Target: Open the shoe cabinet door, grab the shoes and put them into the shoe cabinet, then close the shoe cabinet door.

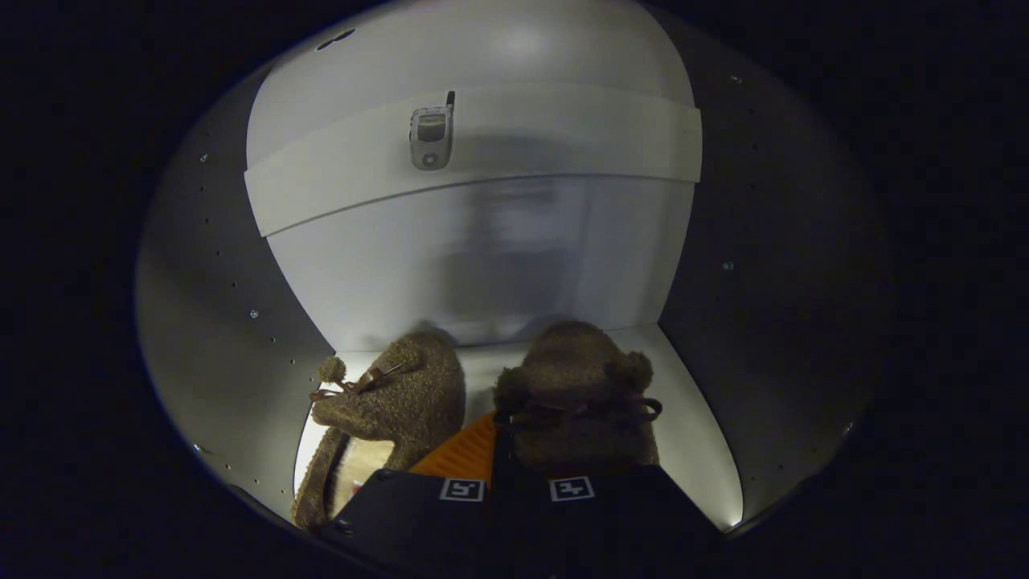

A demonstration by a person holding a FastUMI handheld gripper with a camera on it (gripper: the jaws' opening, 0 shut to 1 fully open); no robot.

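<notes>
Two fingers of the hand-held gripper (518, 489) reach forward into the shoe cabinet (217, 265), set close together with only a thin dark slit between them; each carries a small square marker near its tip. They seem to be closed on the inner rim of the right slipper (575, 402), though the contact itself is hidden behind the finger bodies, so whether both fingers truly press on it cannot be told.

That right slipper is a fuzzy brown one with a rounded toe, small pom-pom ears and a dark strap across its top. It stands just ahead of the fingers on the cabinet's bottom shelf (695, 438), toe pointing at the back panel (482, 265). An orange patch (466, 452), apparently the slipper's lining or sole, shows right at the left fingertip.

Just beside it, to the left, sits the left slipper (394, 398) of the same pair, turned slightly so its toe angles toward the shelf's back left corner; its pale inner lining shows at the heel end near the shelf's front edge. The two slippers are close together, with a narrow strip of white shelf between their toes.

Beyond them the pale back panel rises to an upper shelf (563, 133), whose front edge spans the cabinet. A grey flip phone (431, 137) lies on that upper shelf, left of its middle. The grey side walls show rows of small peg holes.
</notes>
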